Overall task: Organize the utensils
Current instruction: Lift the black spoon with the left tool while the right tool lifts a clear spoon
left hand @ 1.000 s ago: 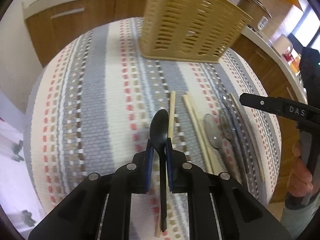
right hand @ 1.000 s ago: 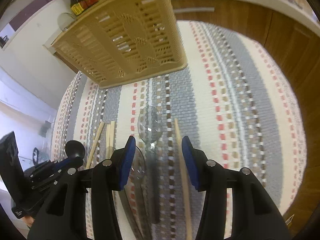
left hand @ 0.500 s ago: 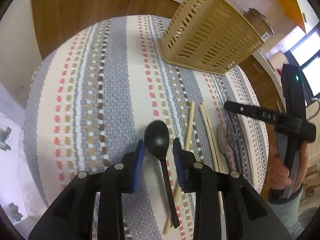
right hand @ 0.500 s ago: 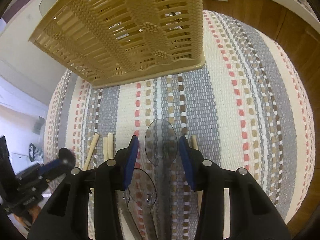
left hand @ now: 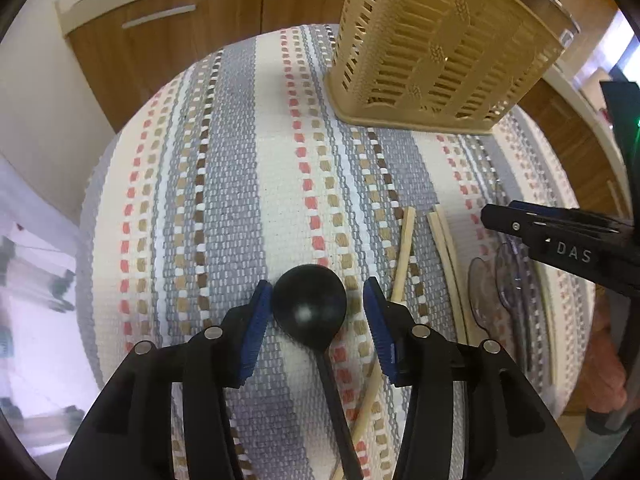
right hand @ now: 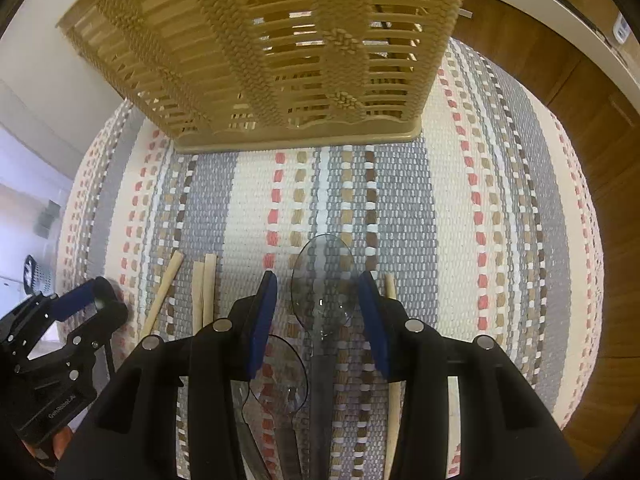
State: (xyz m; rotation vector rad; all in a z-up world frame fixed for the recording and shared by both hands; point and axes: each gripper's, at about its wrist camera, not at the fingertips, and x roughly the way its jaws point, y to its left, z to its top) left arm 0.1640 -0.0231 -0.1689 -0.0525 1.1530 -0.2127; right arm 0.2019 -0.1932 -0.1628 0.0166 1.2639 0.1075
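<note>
A black spoon (left hand: 310,306) lies on the striped mat, its bowl between the open fingers of my left gripper (left hand: 316,308), not gripped. Wooden chopsticks (left hand: 404,248) lie just to its right. My right gripper (right hand: 318,300) is open around the bowl of a clear plastic spoon (right hand: 324,284) lying on the mat; a second clear spoon (right hand: 280,372) lies beside it. More chopsticks (right hand: 200,292) lie to the left. The tan slotted utensil basket (right hand: 280,52) stands at the far side of the mat, also in the left wrist view (left hand: 436,48).
The striped woven mat (left hand: 240,184) covers a round table. Wooden cabinets (left hand: 180,24) with a white counter stand behind. The other gripper shows at the right of the left view (left hand: 560,240) and at the lower left of the right view (right hand: 60,336).
My left gripper has opened and let go of the black spoon, which now lies on the mat. My right gripper has moved forward toward the basket, staying open over the clear spoon.
</note>
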